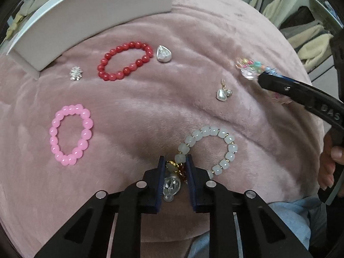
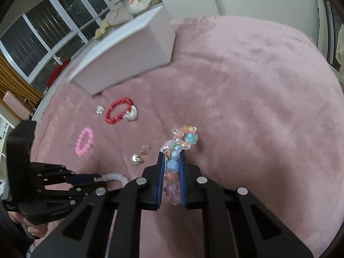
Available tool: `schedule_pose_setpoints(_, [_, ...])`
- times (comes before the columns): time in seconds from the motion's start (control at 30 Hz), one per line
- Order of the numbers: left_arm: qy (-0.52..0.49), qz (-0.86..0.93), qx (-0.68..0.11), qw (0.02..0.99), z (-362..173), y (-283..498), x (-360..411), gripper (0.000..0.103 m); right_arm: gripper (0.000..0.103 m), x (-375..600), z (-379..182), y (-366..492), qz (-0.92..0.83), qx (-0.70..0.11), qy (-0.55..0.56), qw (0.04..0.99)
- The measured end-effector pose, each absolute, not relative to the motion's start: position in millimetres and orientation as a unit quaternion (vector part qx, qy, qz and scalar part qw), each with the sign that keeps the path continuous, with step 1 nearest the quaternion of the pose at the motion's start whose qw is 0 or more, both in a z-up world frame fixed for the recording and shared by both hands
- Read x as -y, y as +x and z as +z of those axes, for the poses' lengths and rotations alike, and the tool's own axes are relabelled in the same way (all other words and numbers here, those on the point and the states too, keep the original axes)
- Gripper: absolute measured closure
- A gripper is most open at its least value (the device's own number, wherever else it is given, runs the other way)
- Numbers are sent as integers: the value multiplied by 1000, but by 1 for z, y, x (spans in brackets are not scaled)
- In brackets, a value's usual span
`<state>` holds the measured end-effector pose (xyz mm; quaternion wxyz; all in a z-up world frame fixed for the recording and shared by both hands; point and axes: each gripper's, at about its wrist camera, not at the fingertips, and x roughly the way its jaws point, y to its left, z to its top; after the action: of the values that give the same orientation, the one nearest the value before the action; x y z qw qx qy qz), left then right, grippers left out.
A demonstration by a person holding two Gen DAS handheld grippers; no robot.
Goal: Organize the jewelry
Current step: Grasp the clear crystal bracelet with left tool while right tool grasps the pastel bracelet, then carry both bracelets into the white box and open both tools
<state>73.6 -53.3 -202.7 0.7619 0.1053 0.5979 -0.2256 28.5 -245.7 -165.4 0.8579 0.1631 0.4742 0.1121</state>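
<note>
Nearest the left camera, the left claw [image 1: 175, 163] was closed on the charm end of the white bracelet [image 1: 215, 148], whose loop of pale beads lay on the pink blanket [image 1: 150, 111] just ahead of the tips. A clear glass charm [image 1: 171, 186] hung between the fingers, behind the pinched beads. To the right, the right claw [image 2: 171, 161] gripped the multicolour bracelet [image 2: 185, 137], lifted clear of the blanket, with part of the strand bunched between its pads.

Further out lay a pearl earring [image 1: 223, 93] in the middle, and the pink bracelet [image 1: 72, 134] well to the left. Beyond those sat the red bracelet [image 1: 125, 61], with a silver shell charm [image 1: 163, 53] just beside it and a small silver piece [image 1: 75, 74] to its left. At the far edge stood the white box [image 1: 92, 21], seemingly where the jewelry belonged.

The likely trouble was slippage: round, glossy beads pinched at one end could roll out of either grip if it were swung quickly. The white bracelet's dangling charm might also snag the plush pile when lifted. With both claws loaded, they could knock together at the box.

The only writing visible was raised lettering on the right gripper's arm, reading "DAS" before it was cut off.
</note>
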Motion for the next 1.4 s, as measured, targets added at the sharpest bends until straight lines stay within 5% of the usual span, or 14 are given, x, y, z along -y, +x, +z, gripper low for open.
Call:
schedule_pose_setpoints(0.73, [92,-191,-504,838,-64,54,28,82,92,240,-33,5,125,-379,149,905])
schedule_pose_setpoints(1.4, [77,-123,-445,884,8,155,-7,82,92,213,6,100,167,-333,118,921])
